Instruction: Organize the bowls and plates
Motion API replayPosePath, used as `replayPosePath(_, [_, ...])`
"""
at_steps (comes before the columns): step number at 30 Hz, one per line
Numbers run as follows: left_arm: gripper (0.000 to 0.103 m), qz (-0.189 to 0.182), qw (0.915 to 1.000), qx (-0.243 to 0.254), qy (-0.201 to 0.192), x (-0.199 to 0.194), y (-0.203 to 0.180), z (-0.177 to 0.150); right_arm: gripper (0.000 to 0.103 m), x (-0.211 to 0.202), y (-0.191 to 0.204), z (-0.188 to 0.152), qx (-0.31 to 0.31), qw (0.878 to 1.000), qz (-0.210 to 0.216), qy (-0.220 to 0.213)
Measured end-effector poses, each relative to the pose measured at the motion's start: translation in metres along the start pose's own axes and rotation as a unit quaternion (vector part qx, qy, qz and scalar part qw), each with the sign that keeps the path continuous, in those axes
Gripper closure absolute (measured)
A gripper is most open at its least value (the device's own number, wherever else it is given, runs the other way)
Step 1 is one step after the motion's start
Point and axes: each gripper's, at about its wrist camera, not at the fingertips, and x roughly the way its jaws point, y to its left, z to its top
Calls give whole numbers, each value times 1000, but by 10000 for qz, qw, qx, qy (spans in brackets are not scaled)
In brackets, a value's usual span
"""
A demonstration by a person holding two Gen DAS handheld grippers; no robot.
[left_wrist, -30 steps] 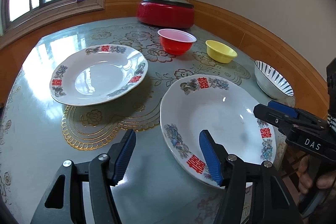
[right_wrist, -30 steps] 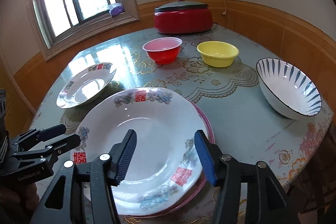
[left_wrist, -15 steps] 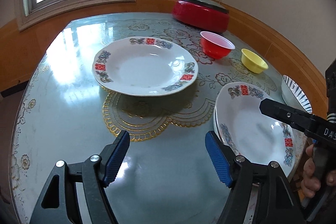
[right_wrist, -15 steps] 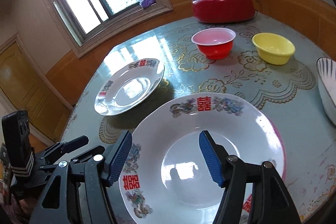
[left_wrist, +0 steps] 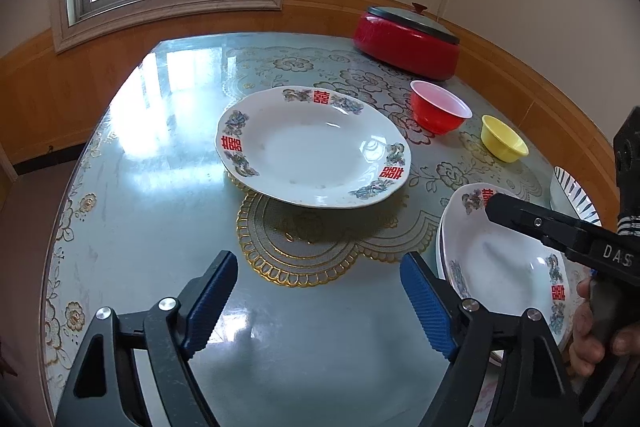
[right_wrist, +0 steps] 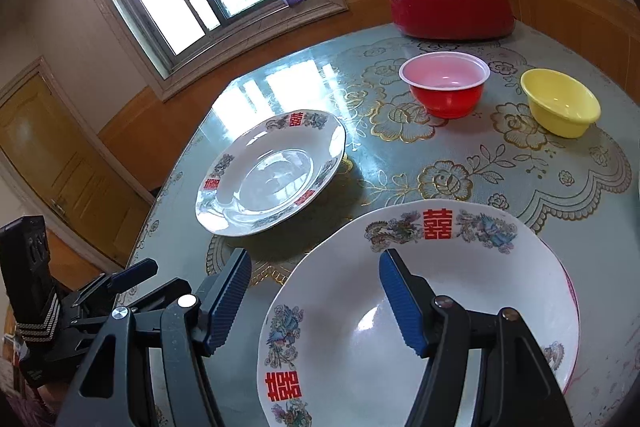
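Our left gripper (left_wrist: 316,301) hangs released and empty, nearer than the right gripper (right_wrist: 314,301), also released, above the plate stack (right_wrist: 460,307). The lone plate (left_wrist: 314,147) lies straight ahead of the left one, left of the red bowl (left_wrist: 440,109).

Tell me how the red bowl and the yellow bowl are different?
The red bowl looks bigger and taller than the yellow bowl. The red bowl has a white rim and a pale pink inside; the yellow bowl is yellow all over. Both are empty, upright and side by side on the table, not touching.
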Motion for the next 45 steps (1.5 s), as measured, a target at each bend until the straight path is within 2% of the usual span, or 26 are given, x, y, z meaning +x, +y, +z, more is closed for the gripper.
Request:
replayPosePath(3, [17,-40,10000,-29,14,1,3,2,36,5,2,5,-17,9999,-148,33])
replayPosePath(12, [17,-108,9992,-324,212,15,31,13,36,22,7,30,0,9997,-227,96])
replayPosePath(20, [17,74,9974,-699,172,25,68,30,36,46,1,62,345,9992,-143,138])
replayPosePath(24, [18,103,9977,-664,124,31,75,42,36,64,-5,77,543,9981,-154,240])
replayPosePath(30, [23,92,9975,-694,127,48,84,61,36,96,-14,92,846,9951,-83,506])
replayPosePath(31, [25,108,9973,-712,137,51,85,64,36,102,-16,93,907,9943,-78,563])
replayPosePath(32, [32,119,9971,-728,169,56,86,66,36,108,-18,94,967,9934,-69,611])
replayPosePath(34, [35,103,9972,-705,210,63,88,71,36,118,-21,96,1024,9925,-68,662])
replayPosePath(42, [36,147,9980,-575,209,90,92,88,36,141,-21,103,947,9924,-86,780])
replayPosePath(44, [36,112,9980,-578,212,96,93,92,42,145,-19,103,900,9926,-87,810])
replayPosePath(45, [36,110,9982,-546,228,100,93,94,48,148,-19,103,873,9925,-90,849])
